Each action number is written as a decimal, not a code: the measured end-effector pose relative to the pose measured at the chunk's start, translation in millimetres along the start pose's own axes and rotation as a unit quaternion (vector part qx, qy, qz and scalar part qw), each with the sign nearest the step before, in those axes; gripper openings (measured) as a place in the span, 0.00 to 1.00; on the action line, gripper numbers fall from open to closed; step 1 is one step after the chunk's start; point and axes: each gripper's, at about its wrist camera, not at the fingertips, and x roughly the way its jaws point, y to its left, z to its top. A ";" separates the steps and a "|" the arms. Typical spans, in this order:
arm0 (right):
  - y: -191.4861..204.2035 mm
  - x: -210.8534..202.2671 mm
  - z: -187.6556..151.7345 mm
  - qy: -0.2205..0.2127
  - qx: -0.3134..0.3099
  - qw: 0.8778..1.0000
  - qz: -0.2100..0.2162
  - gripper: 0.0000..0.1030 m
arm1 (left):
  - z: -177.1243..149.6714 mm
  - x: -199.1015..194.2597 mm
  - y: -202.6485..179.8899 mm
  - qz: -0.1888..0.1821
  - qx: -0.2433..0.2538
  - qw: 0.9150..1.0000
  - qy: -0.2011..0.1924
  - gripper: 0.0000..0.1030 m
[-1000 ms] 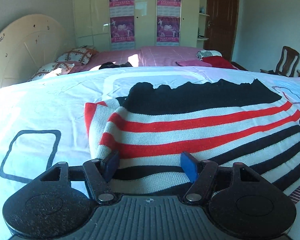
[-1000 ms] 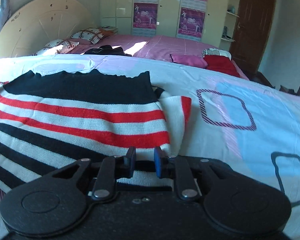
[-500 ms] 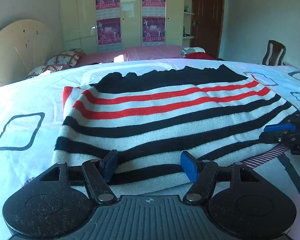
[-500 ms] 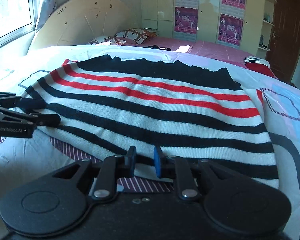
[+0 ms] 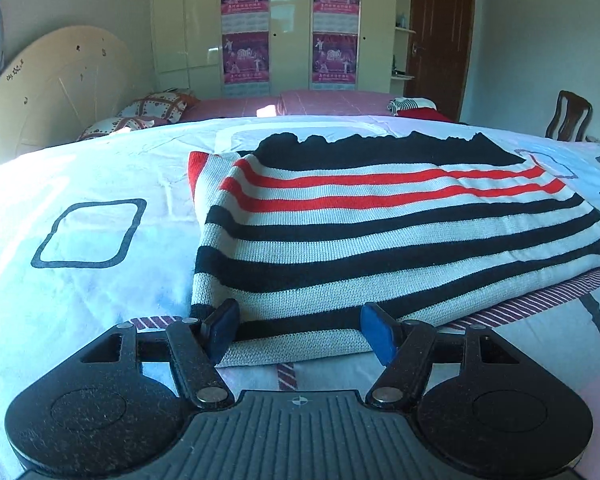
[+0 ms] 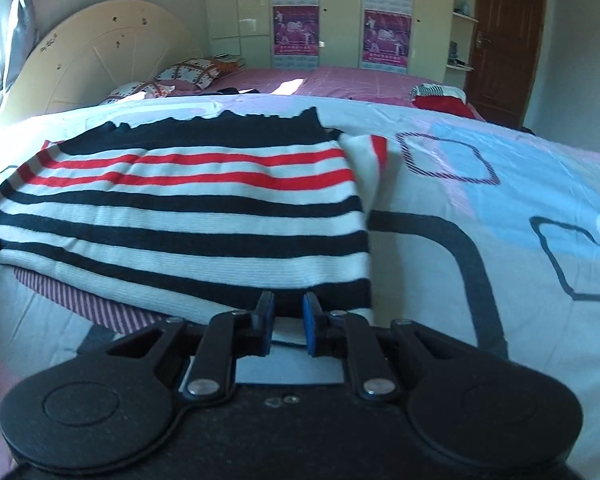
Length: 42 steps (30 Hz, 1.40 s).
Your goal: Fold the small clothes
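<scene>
both tools backed off; sweater [image 5: 380,232] lies just ahead.

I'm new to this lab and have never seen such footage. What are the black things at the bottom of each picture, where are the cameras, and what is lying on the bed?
Each picture comes from a fisheye camera on a hand-held gripper, looking forward along its two fingers; a person holds one in each hand. The left gripper stands wide open at the near edge of a striped knit sweater in black, white and red, holding nothing. The right gripper has its fingers close together, but a gap remains and no cloth is pinched. The sweater lies flat on a patterned bedsheet, over a thinly striped cloth.
</scene>
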 end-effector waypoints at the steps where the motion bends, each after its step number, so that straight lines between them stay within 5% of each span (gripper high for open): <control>1: -9.6 -1.4 -2.9 0.000 0.014 1.000 0.000 0.13 | -0.6 -0.3 0.3 0.000 0.000 1.000 0.000 0.66; 18: -13.7 -1.5 -5.7 0.006 0.004 1.000 -0.007 0.14 | 1.3 1.6 0.7 0.023 -0.029 0.999 0.003 0.66; 23: -13.2 -19.0 -0.6 -0.002 0.013 1.000 -0.003 0.17 | -5.7 -39.0 15.3 0.006 -0.104 0.994 -0.013 0.66; 28: 2.5 -38.0 5.9 -0.041 0.025 0.998 0.034 0.15 | -31.8 -42.1 38.2 -0.053 -0.252 0.966 -0.006 0.66; 32: 26.2 -35.2 24.3 -0.063 0.032 0.995 0.073 0.05 | -53.8 -21.1 56.8 -0.086 -0.401 0.912 -0.016 0.66; 35: 45.3 -26.0 37.3 -0.068 0.033 0.992 0.099 0.03 | -60.2 -7.5 62.3 -0.106 -0.461 0.880 -0.031 0.66; 42: 70.2 0.1 48.6 -0.061 0.041 0.989 0.132 0.03 | -49.5 21.0 47.5 -0.109 -0.481 0.868 -0.056 0.66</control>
